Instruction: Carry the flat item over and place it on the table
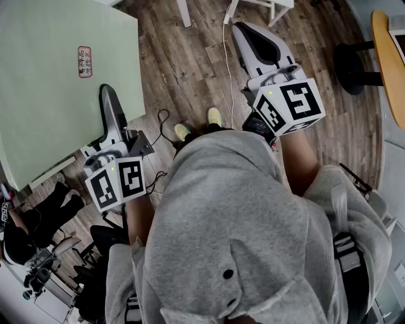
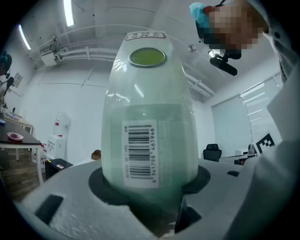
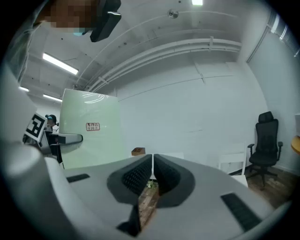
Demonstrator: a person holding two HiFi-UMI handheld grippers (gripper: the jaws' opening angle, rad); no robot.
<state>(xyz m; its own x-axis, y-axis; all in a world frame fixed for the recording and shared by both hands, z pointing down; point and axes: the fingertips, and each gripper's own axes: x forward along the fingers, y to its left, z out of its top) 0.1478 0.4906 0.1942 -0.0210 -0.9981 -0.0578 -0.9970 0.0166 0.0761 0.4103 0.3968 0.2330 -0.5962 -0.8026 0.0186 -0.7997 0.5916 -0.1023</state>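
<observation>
The flat item is a large pale green board [image 1: 50, 82] with a small red stamp label [image 1: 84, 61], held up at my left over the wooden floor. My left gripper [image 1: 107, 96] clamps the board's right edge, with one jaw lying over its face. In the left gripper view the green board [image 2: 150, 117] fills the gap between the jaws, and a barcode sticker [image 2: 139, 152] faces the camera. My right gripper [image 1: 243, 28] points forward, shut and empty; its ribbed pads [image 3: 140, 174] meet. The right gripper view shows the board [image 3: 89, 136] off to the left.
Wooden floor [image 1: 190, 76] lies below, with a thin cable [image 1: 228, 69] trailing across it. White furniture legs [image 1: 185, 12] stand ahead. A black chair base [image 1: 351, 66] and a wooden tabletop edge [image 1: 386, 63] are at right. A seated person in black [image 1: 38, 218] is at lower left.
</observation>
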